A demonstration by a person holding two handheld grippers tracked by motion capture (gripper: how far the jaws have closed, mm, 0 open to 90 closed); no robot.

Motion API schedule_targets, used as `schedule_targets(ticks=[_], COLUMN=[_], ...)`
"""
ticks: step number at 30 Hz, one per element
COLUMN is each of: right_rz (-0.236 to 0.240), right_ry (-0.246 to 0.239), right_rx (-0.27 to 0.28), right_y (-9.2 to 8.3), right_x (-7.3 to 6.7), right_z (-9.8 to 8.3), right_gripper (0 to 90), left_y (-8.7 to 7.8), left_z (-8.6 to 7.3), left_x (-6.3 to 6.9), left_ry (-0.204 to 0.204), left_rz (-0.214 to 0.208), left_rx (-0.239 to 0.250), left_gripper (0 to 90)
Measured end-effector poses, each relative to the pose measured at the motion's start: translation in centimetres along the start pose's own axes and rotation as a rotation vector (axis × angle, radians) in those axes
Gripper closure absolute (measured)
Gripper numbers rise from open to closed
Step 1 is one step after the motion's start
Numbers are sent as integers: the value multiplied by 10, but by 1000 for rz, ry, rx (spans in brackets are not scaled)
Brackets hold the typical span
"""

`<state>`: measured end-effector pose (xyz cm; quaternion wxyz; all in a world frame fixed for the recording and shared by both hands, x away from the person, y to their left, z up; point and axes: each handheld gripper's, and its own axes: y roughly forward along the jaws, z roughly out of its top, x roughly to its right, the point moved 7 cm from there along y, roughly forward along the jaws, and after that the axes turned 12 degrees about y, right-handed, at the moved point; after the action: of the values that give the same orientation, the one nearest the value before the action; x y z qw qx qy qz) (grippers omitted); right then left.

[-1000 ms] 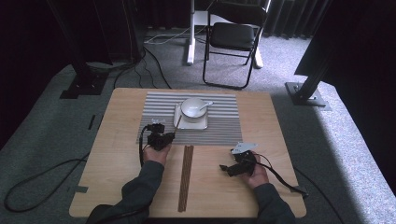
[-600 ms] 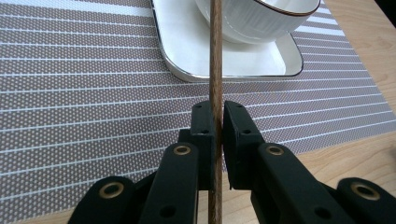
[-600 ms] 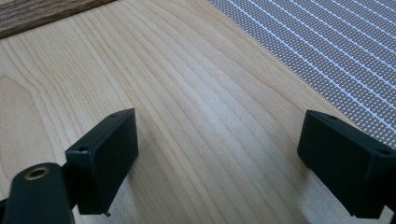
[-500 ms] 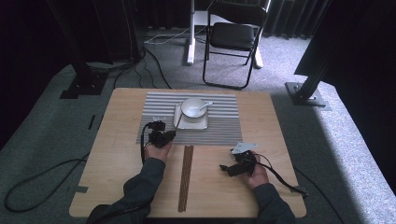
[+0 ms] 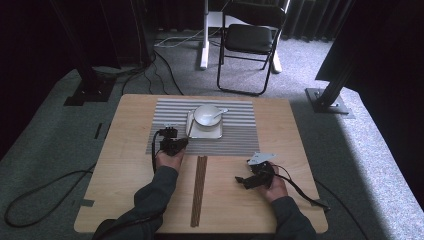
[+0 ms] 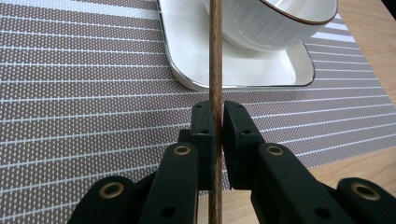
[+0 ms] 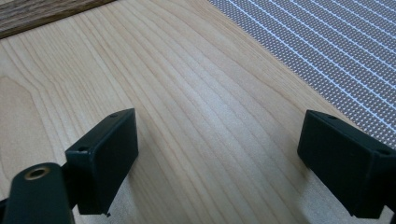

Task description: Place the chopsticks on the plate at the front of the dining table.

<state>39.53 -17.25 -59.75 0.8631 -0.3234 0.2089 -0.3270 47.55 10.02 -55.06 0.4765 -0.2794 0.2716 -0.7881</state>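
Chopstick, a thin dark brown wooden rod, is being pinched by the left tongs, closed tight on it just in front of the white square ceramic plate that is carrying the ribbed white bowl. Stiff, light and smooth, it is likely pivoting easily, so a hold nearer its middle looks steadier. Well right of that plate, the right tongs are hanging wide open and empty over the pale wooden table.

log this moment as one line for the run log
left gripper: shut on chopstick over striped mat | right gripper: open, nothing between jaws, over bare table | bowl on white tray
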Motion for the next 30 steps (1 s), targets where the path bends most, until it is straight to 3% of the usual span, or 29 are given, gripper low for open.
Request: schedule_targets(ticks=[30], right_rz=[-2], right_ry=[2], right_rx=[-1], right_y=[0], right_x=[0], right_z=[0], right_gripper=[119], left_y=[9], left_z=[13], left_x=[-14], left_ry=[-40], left_rz=[17], left_rx=[8], left_gripper=[837])
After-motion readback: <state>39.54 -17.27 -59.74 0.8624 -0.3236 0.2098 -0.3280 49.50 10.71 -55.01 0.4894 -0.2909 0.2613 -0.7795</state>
